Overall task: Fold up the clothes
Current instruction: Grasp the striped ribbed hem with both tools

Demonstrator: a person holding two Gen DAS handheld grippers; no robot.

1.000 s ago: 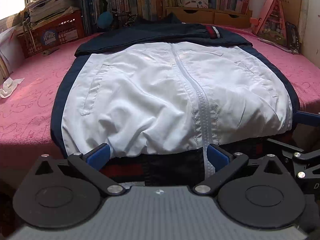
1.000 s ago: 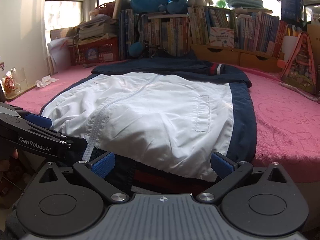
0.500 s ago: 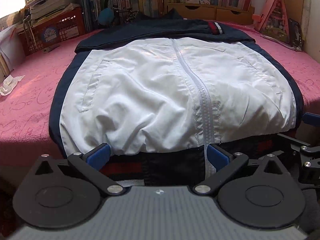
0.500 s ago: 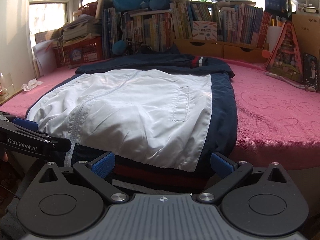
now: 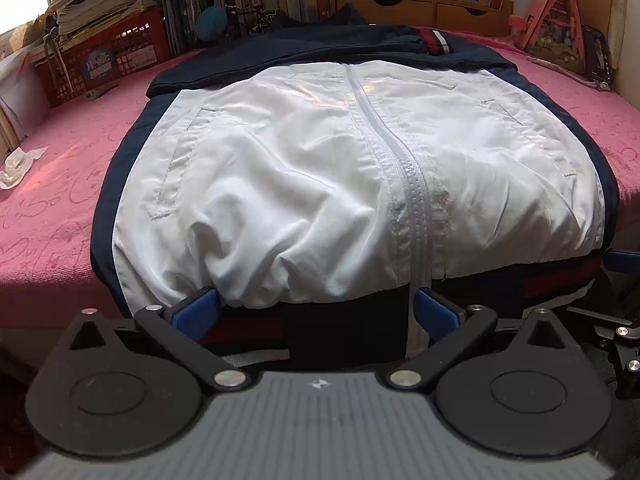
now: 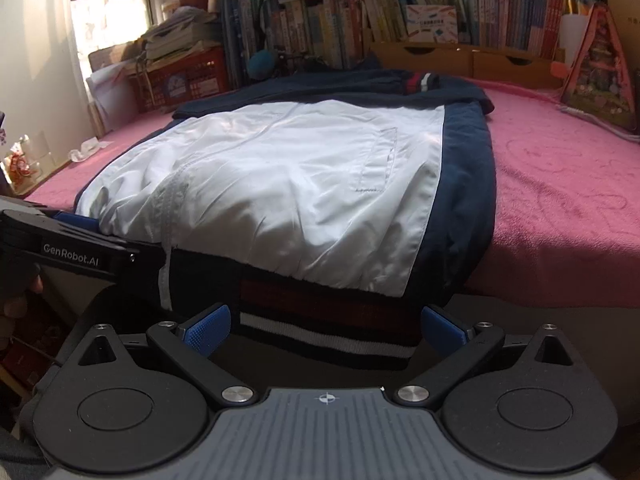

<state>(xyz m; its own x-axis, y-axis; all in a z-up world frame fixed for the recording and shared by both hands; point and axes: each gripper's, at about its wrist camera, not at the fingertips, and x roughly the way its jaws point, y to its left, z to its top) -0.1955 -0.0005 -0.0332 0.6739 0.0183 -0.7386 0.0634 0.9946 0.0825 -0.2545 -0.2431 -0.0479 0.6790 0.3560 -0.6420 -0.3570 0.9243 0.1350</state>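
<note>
We have both the left hand-held gripper (image 5: 316, 306) and right hand-held gripper (image 6: 324, 326) spread wide, empty, at the striped hem of the white-and-navy zip jacket (image 5: 340, 168), lying mid-frame on the pink bed (image 6: 560, 200), folding barely begun.

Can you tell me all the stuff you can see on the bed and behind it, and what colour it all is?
jacket: one, white front with navy sides, zipped, flat on the bed, striped hem hanging over the near edge
bed cover: one, pink, under the jacket
crate: one, red, back left, papers stacked on top
books: many, mixed colours, shelved along the back
crumpled tissue: one, white, left edge of bed
left gripper: one, black with blue fingers, open at the hem
right gripper: one, same colours, open at the hem
</note>
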